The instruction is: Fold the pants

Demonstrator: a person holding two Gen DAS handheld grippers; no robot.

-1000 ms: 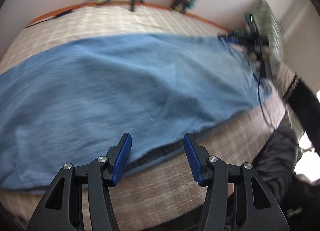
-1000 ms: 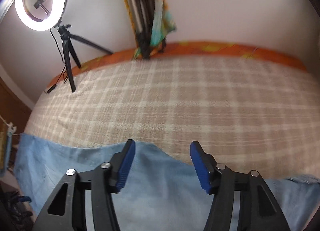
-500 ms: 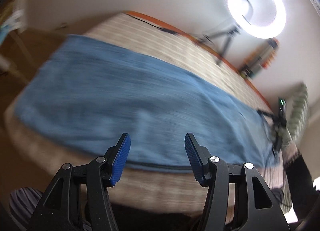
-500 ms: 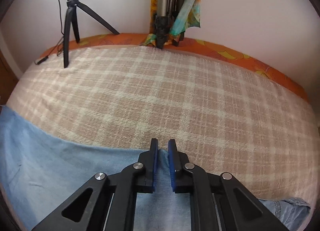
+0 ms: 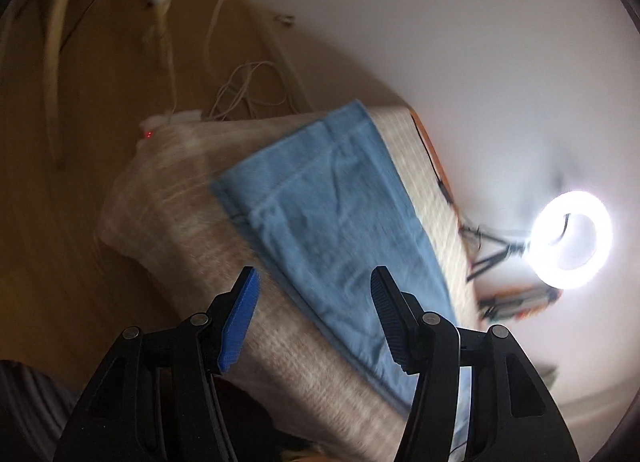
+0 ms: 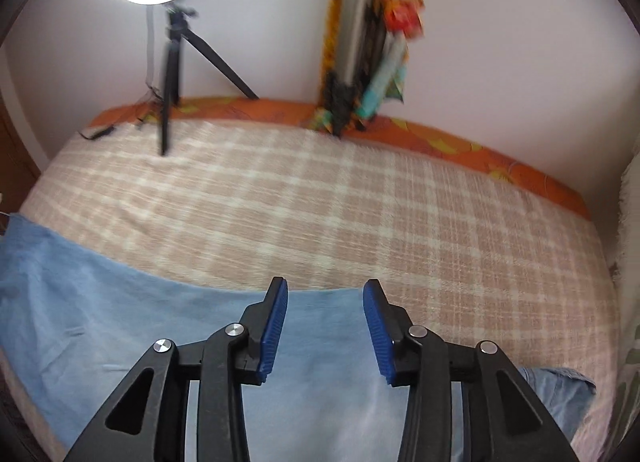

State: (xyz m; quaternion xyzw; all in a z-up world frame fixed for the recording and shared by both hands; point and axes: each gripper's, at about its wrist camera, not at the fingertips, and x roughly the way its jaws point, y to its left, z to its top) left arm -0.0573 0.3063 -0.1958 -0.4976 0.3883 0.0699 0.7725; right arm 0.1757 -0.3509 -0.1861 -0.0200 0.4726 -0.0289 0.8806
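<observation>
Light blue denim pants [image 5: 332, 209] lie flat along the near edge of a bed with a beige checked cover [image 5: 180, 197]. In the left wrist view their leg-hem end points away toward the bed's corner. My left gripper [image 5: 314, 290] is open and empty, above the near edge of the pants. In the right wrist view the pants [image 6: 120, 326] spread across the lower left. My right gripper [image 6: 325, 302] is open and empty, just over the pants' far edge. The waist end [image 6: 560, 394] shows at the lower right.
A lit ring light on a tripod [image 6: 168, 61] stands at the bed's far left. Folded stands with colourful cloth [image 6: 368, 41] lean on the wall. An orange mattress edge [image 6: 460, 141] runs along the wall. Wooden floor and white cables [image 5: 248, 93] lie beyond the bed's end.
My right gripper closed on the pants' far edge half a second ago and has now opened again. My left gripper stayed open and swung left, now facing the hem end of the pants.
</observation>
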